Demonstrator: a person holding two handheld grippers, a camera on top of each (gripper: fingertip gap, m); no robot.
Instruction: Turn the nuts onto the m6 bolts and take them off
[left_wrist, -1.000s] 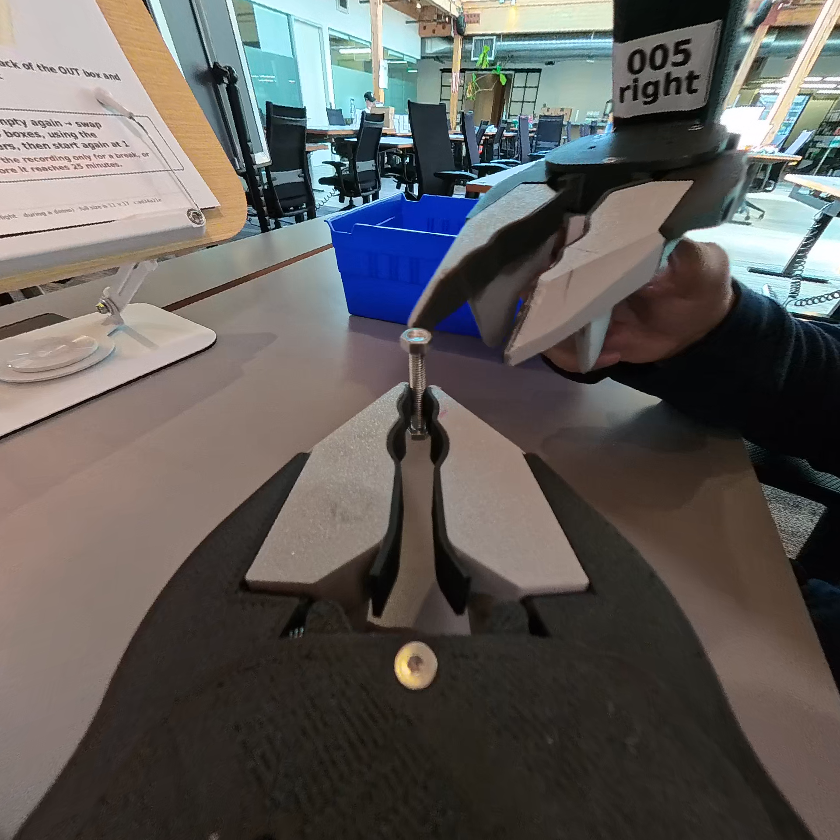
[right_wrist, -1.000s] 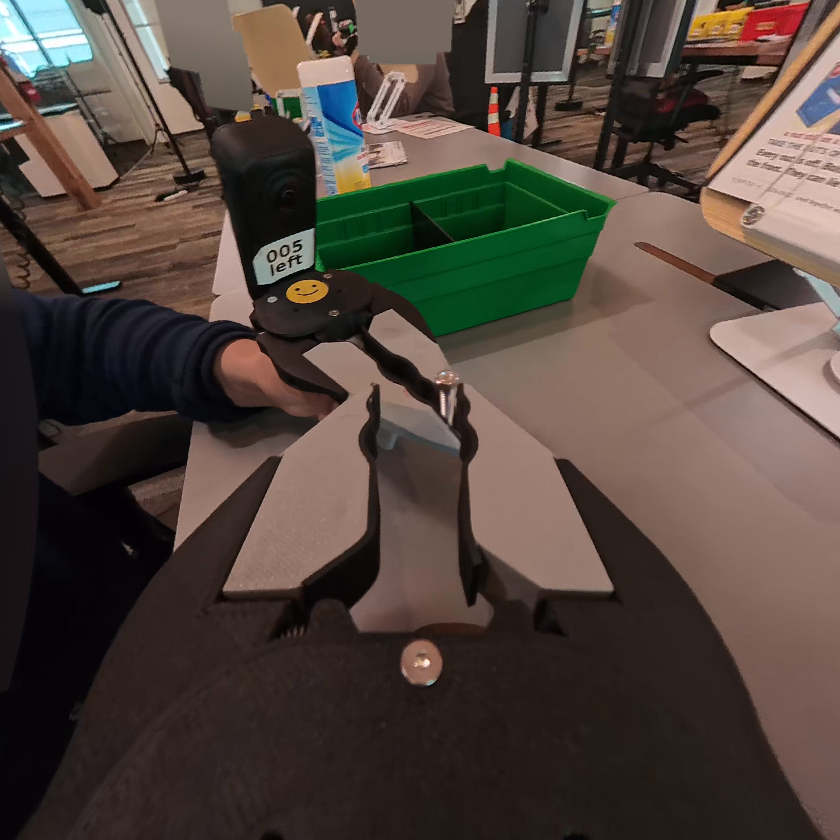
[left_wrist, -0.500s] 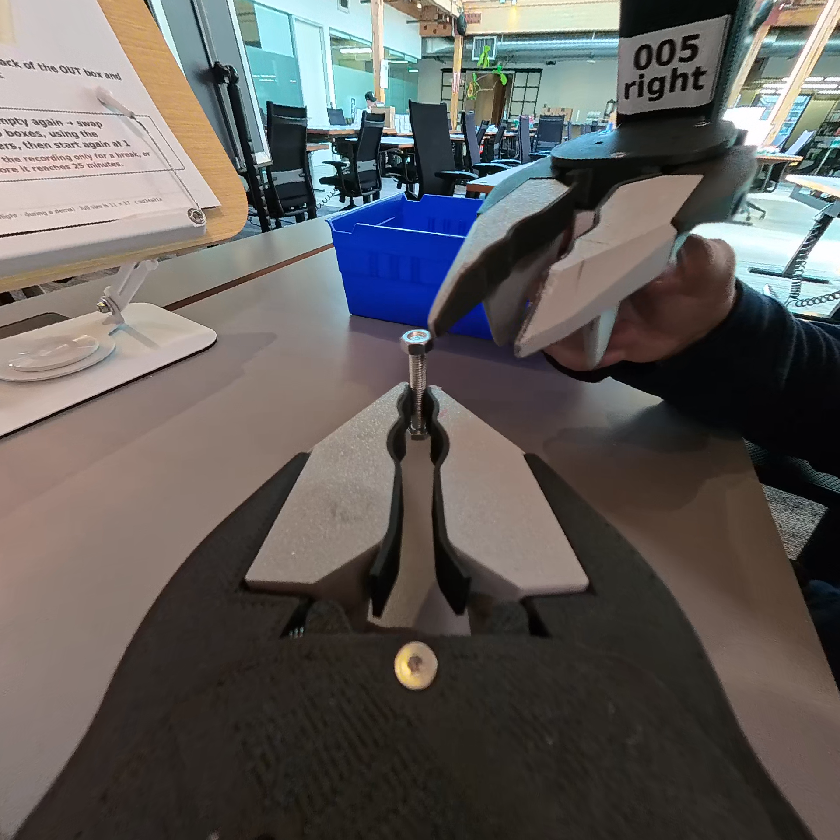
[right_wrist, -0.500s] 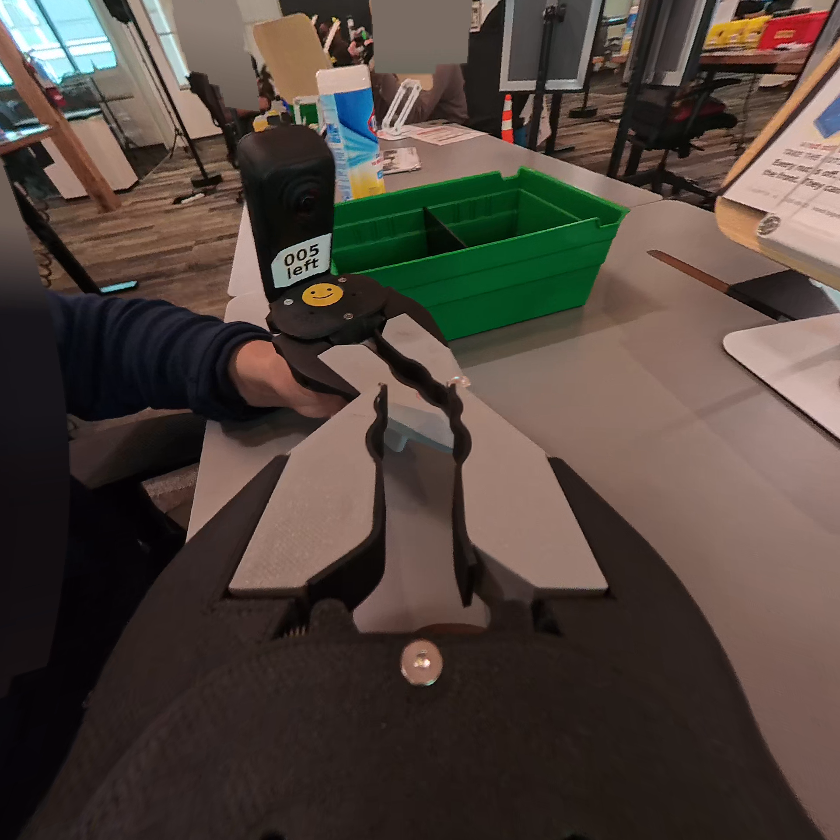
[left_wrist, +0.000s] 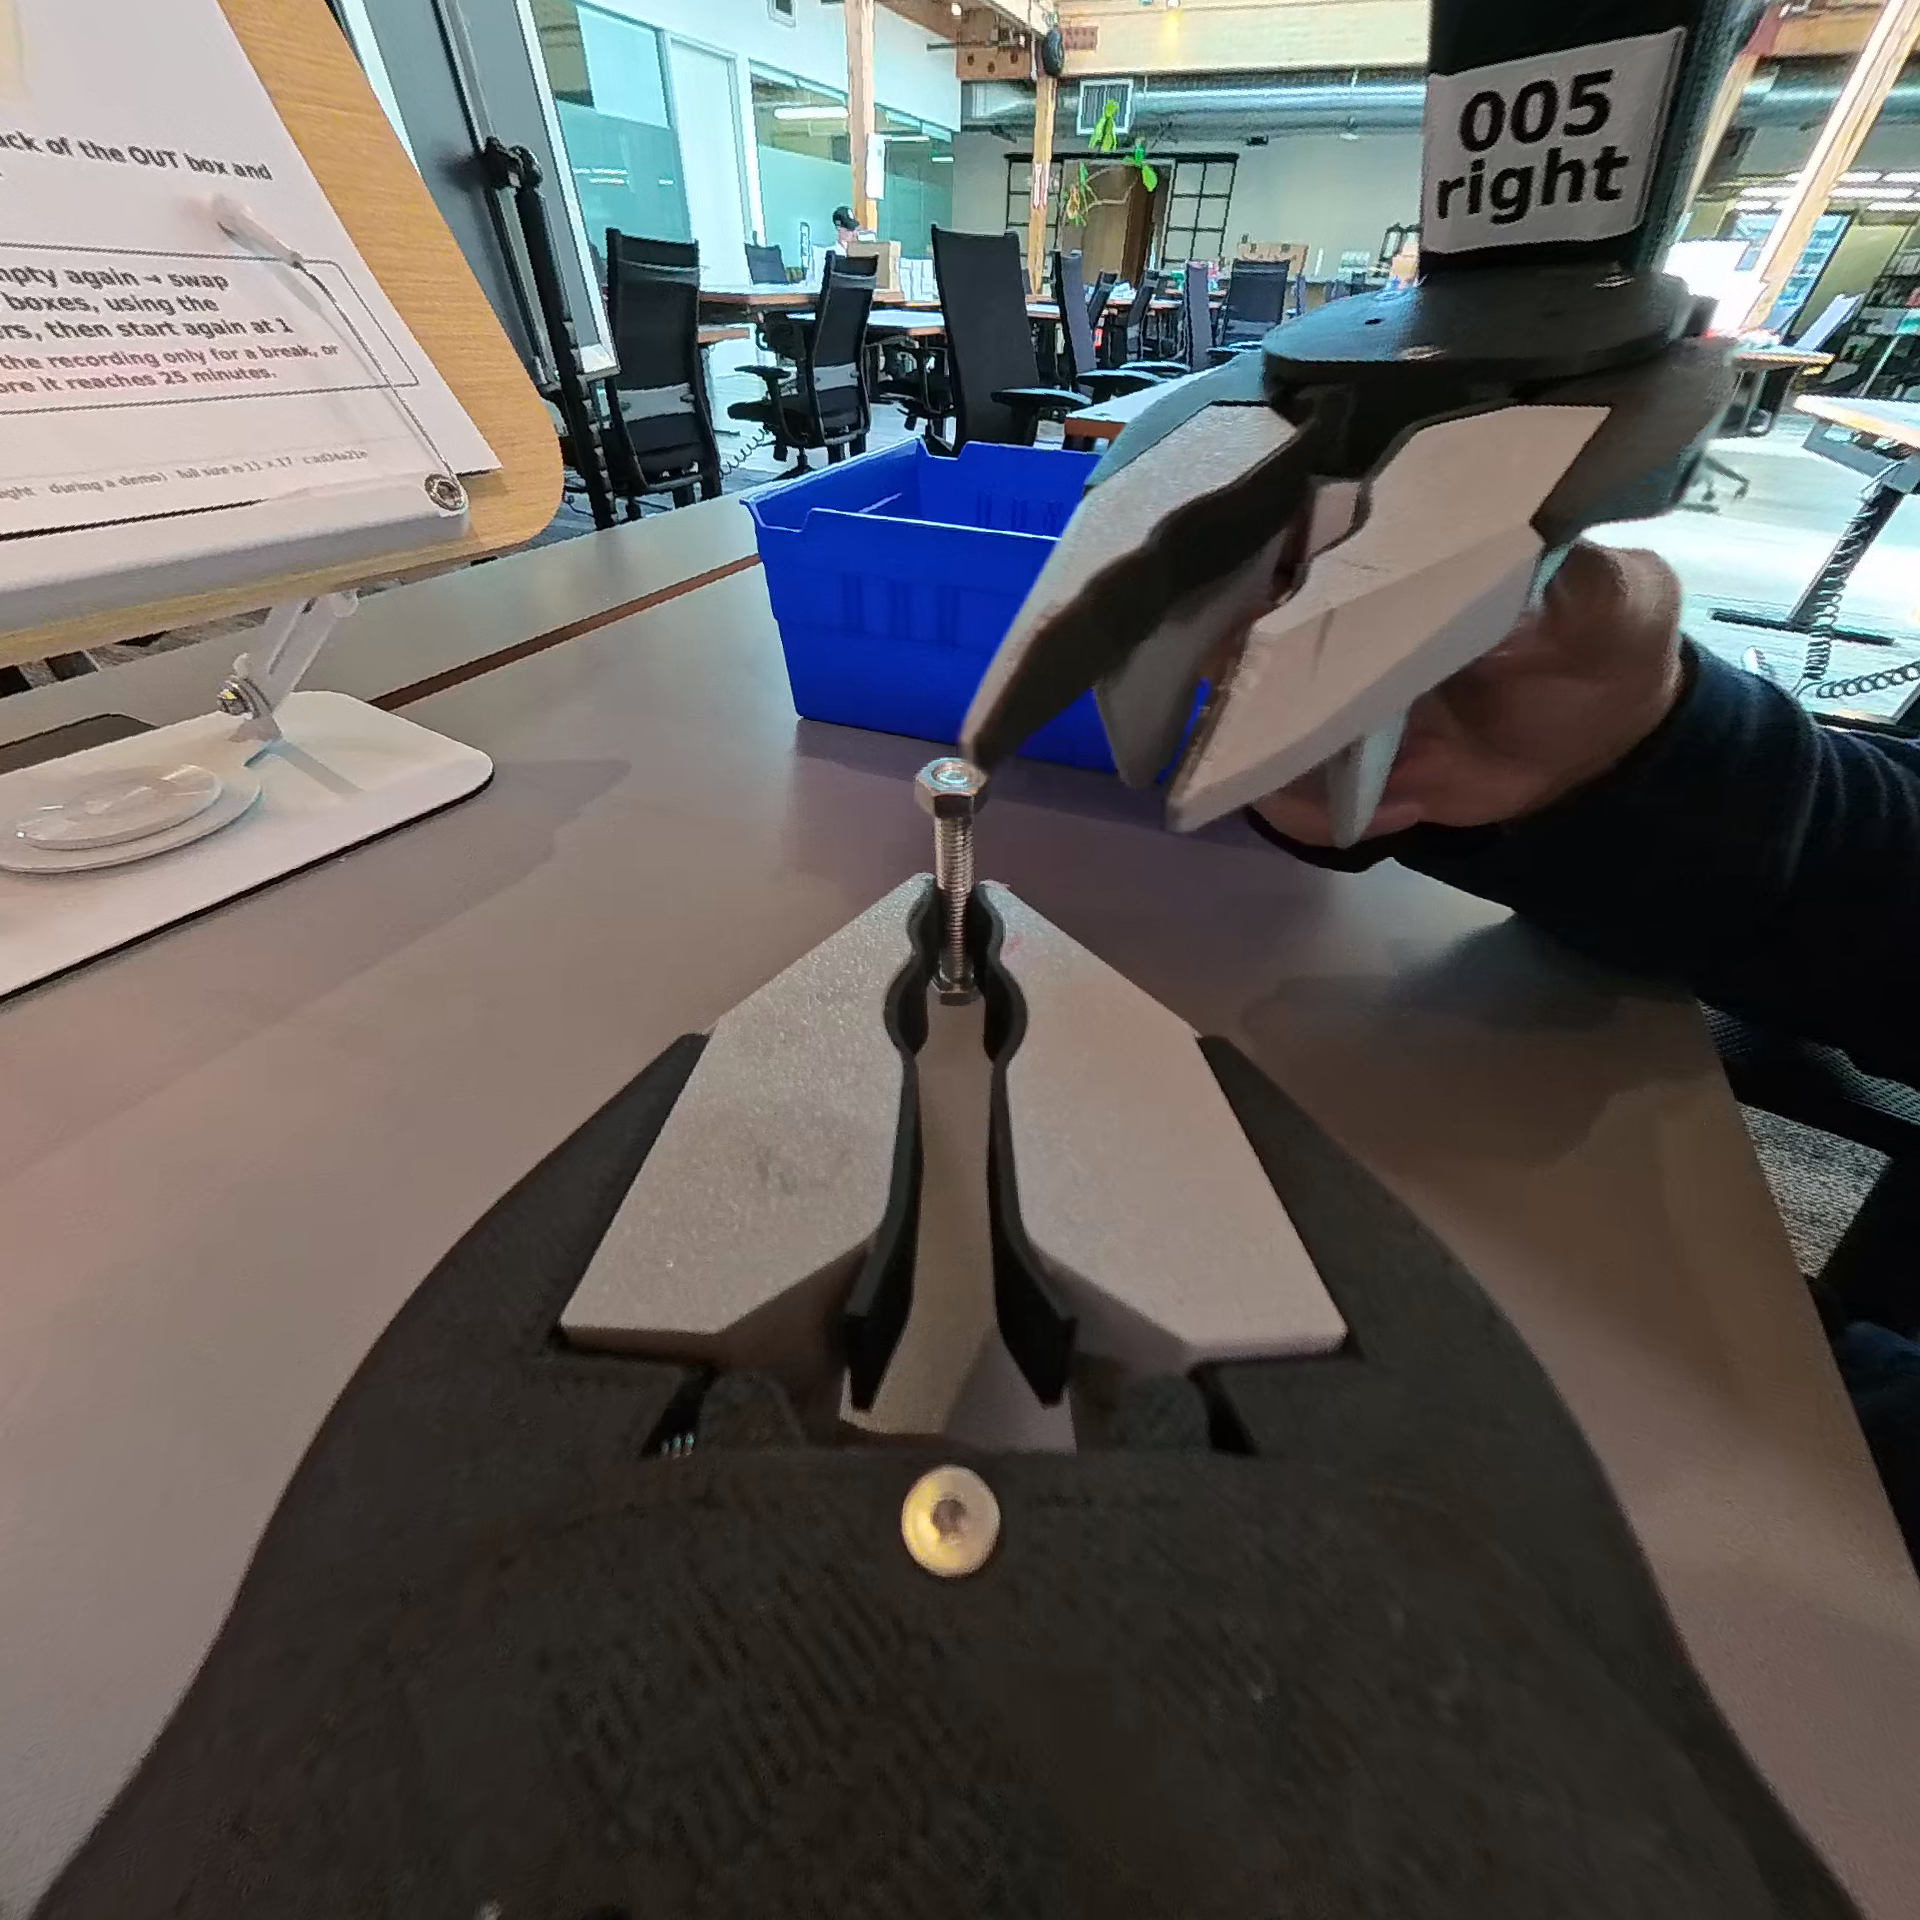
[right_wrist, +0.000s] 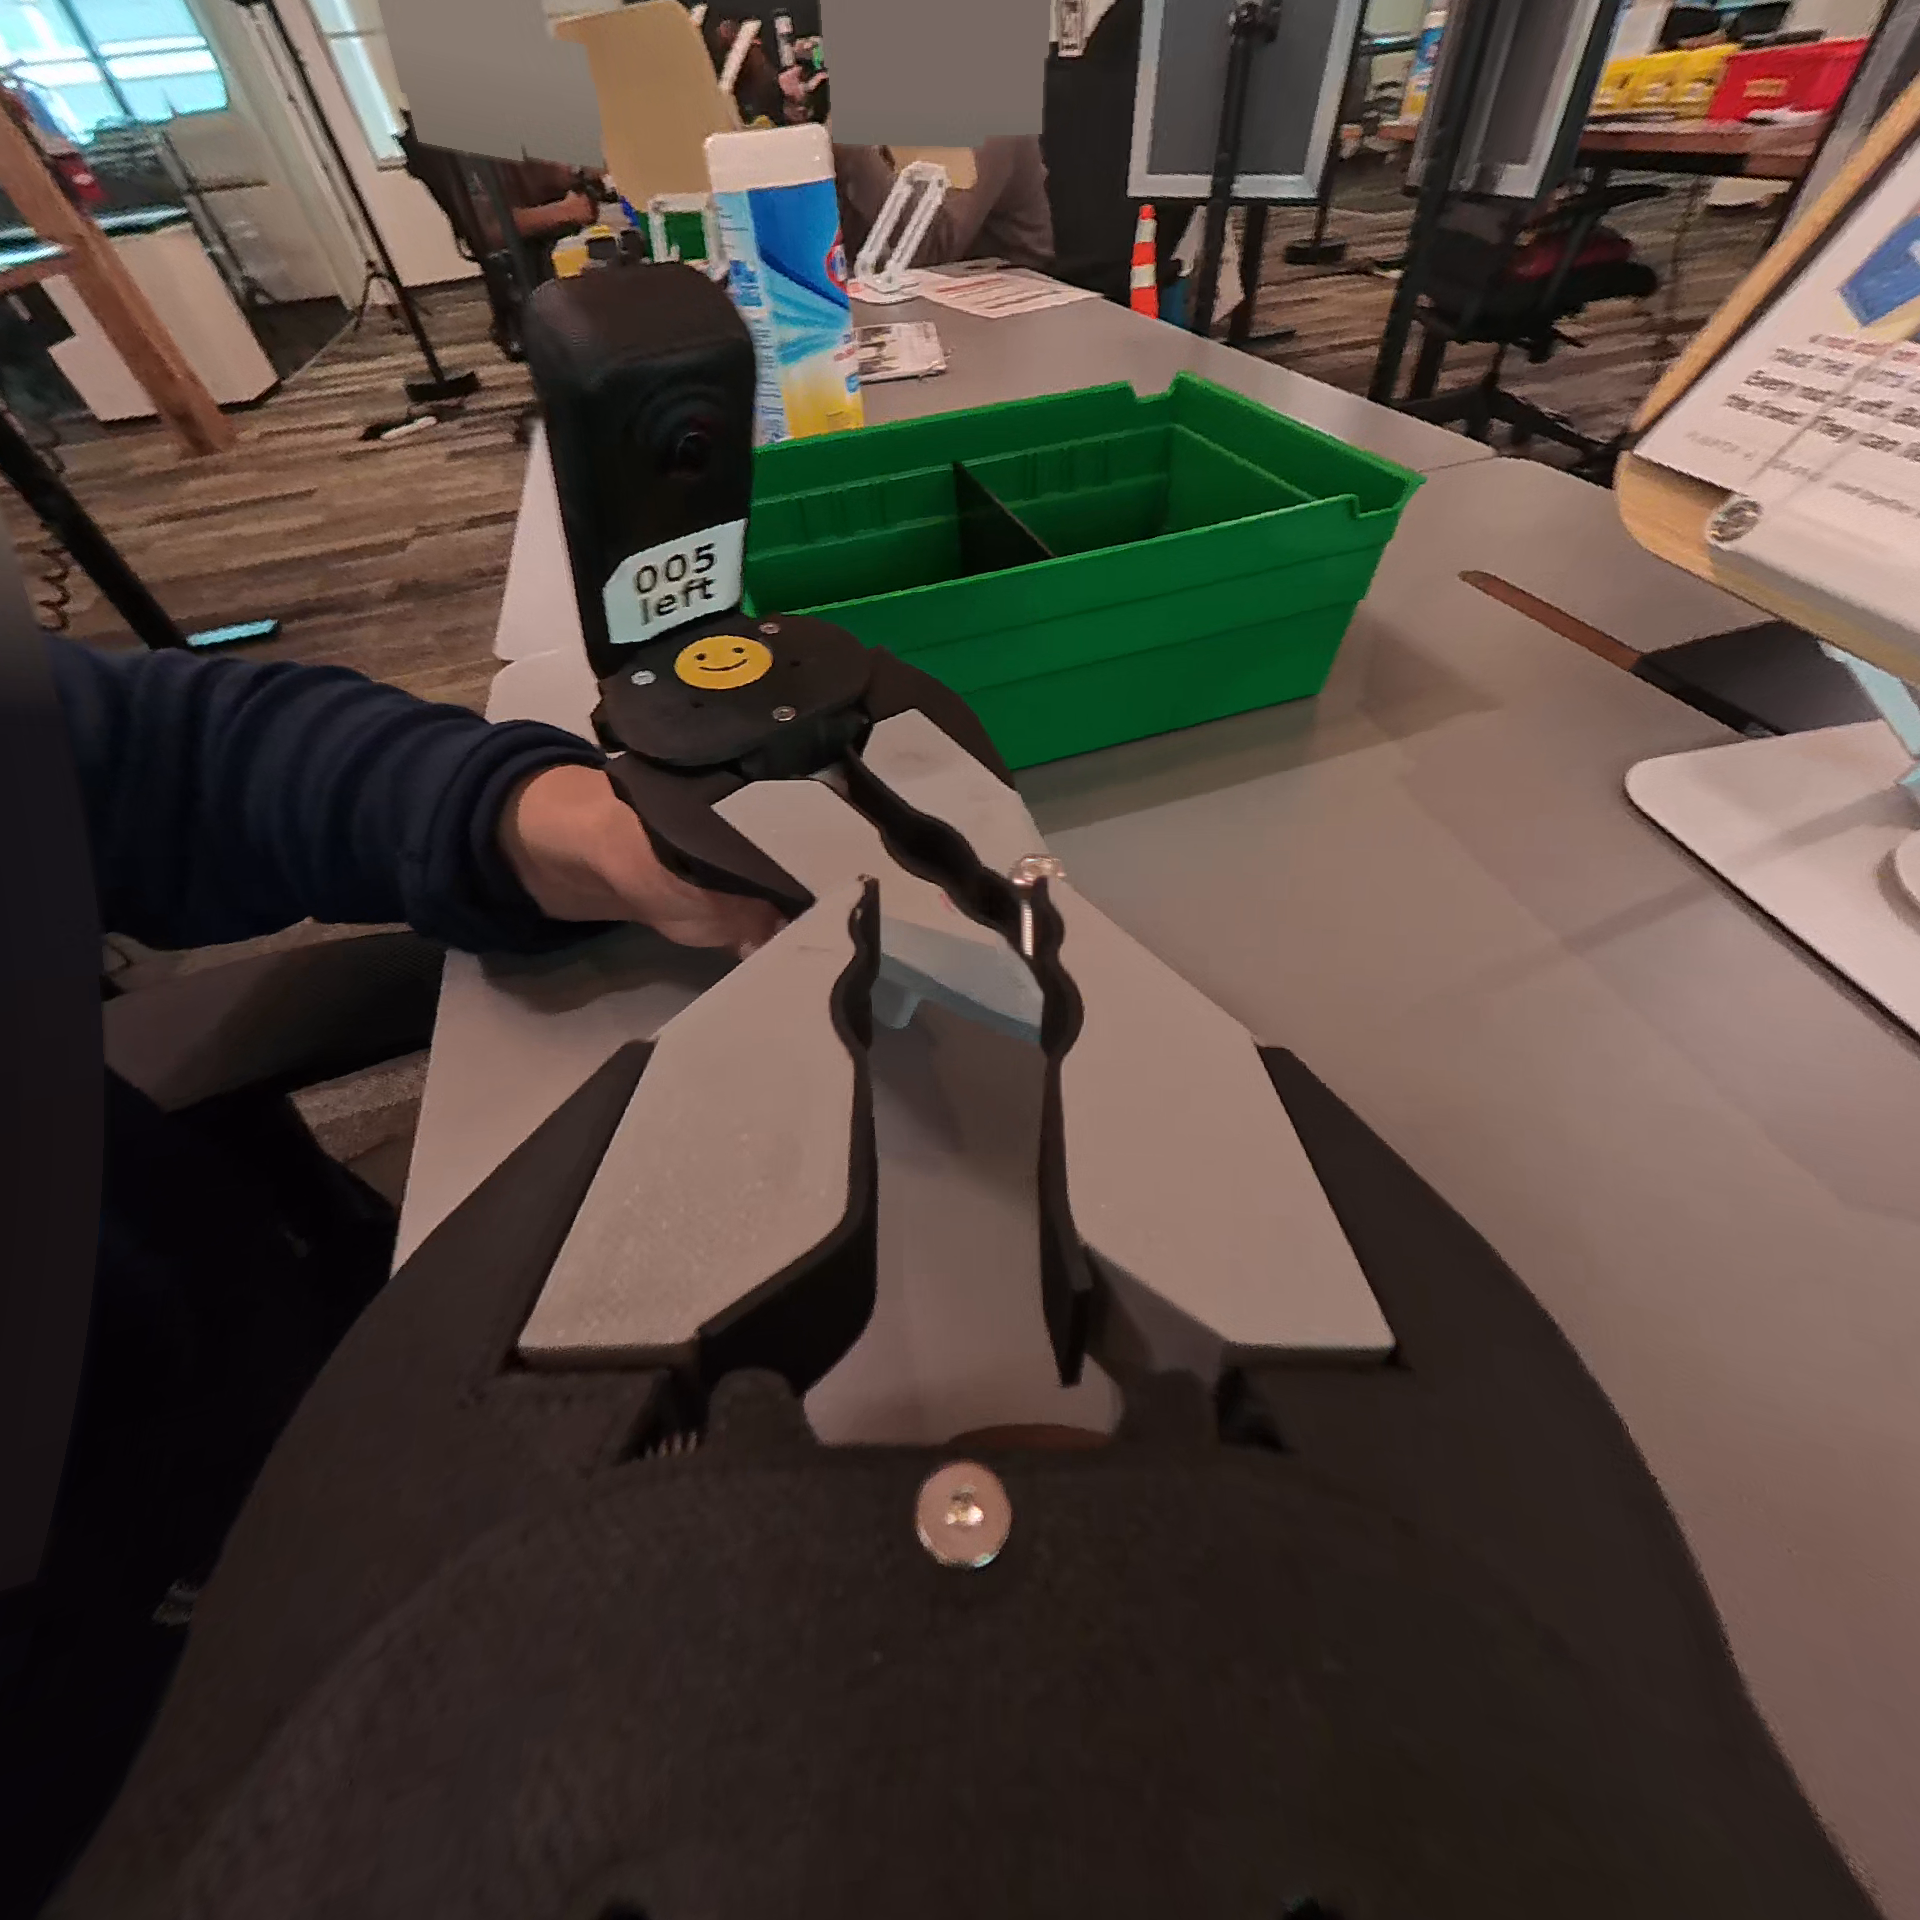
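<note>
Since half a second ago the right gripper (left_wrist: 1081, 769) has dipped back toward the bolt, so the tip of one grey finger (left_wrist: 982, 743) now sits at the rim of the small silver hex nut (left_wrist: 950, 798), touching or just beside it. That nut is at the top of the threaded steel m6 bolt (left_wrist: 952, 894), which stands upright. The left gripper (left_wrist: 954, 935) has its fingers drawn narrow, pinching the bolt's lower shank. The right gripper's fingers stand apart with nothing between them. All this hangs over the grey table (left_wrist: 312, 1039), with a blue plastic bin (left_wrist: 904, 613) behind and a green divided bin (right_wrist: 1091, 603) across.
</note>
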